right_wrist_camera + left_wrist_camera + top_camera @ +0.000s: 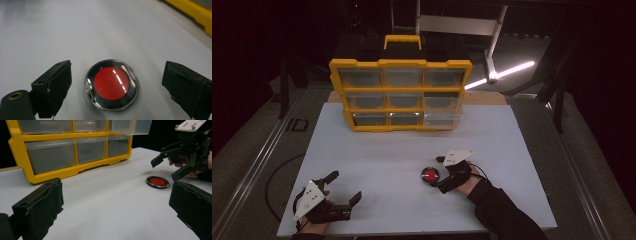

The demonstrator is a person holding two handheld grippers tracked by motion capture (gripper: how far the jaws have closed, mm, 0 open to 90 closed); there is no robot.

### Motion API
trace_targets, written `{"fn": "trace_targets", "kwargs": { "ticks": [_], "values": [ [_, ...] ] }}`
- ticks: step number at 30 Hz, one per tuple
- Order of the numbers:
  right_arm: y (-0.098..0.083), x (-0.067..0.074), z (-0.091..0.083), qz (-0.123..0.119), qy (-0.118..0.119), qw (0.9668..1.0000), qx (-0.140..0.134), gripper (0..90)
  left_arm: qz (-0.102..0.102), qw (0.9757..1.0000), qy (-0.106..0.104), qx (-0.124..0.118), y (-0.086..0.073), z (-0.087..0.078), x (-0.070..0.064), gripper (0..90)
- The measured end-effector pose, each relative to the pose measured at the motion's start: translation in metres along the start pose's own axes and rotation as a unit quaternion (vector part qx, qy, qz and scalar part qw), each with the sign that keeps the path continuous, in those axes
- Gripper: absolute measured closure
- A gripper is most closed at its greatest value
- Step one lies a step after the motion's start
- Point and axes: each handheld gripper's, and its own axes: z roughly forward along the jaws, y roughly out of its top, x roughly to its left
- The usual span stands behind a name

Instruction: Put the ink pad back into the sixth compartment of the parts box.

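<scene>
A round red disc (430, 175) with a shiny black rim lies flat on the white table top (402, 150), right of centre. My right gripper (442, 174) is low over it and open, one jaw on either side of the disc (111, 84) with a gap at each side; the pads do not touch it. In the left gripper view the right gripper (166, 168) hangs just above and behind the disc (158, 181). My left gripper (346, 186) rests near the front left edge of the table, open, with nothing between its jaws (116, 192).
A yellow organiser (401, 95) with clear drawers stands upright at the back of the table. One right-hand drawer (130, 126) sticks out a little. Its yellow frame (192, 12) runs along the top right of the right gripper view. Dark floor surrounds the table.
</scene>
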Motion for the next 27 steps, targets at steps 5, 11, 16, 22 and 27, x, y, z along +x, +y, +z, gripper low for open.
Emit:
{"fn": "trace_targets", "kwargs": {
  "ticks": [5,11,16,22,27],
  "values": [
    [-0.002,-0.001,0.006,-0.004,0.002,1.0,0.007,9.2,-0.001,1.0,-0.001,0.001,0.0,0.0,0.0,0.1],
    [-0.002,-0.002,0.013,-0.006,0.014,0.9996,0.024,13.3,-0.001,1.0,-0.002,0.001,0.0,0.0,0.0,0.1],
    [-0.002,-0.001,0.018,-0.011,0.017,0.9991,0.038,14.3,-0.003,1.0,-0.003,0.001,0.0,0.0,0.001,0.1],
    [-0.001,-0.001,0.022,-0.022,0.016,0.9982,0.053,17.9,-0.002,1.0,-0.002,0.002,0.0,0.0,0.001,0.1],
    [0.001,0.0,0.023,-0.026,0.024,0.9971,0.067,24.4,-0.002,1.0,-0.003,0.002,0.0,0.0,0.001,0.1]
  ]
}}
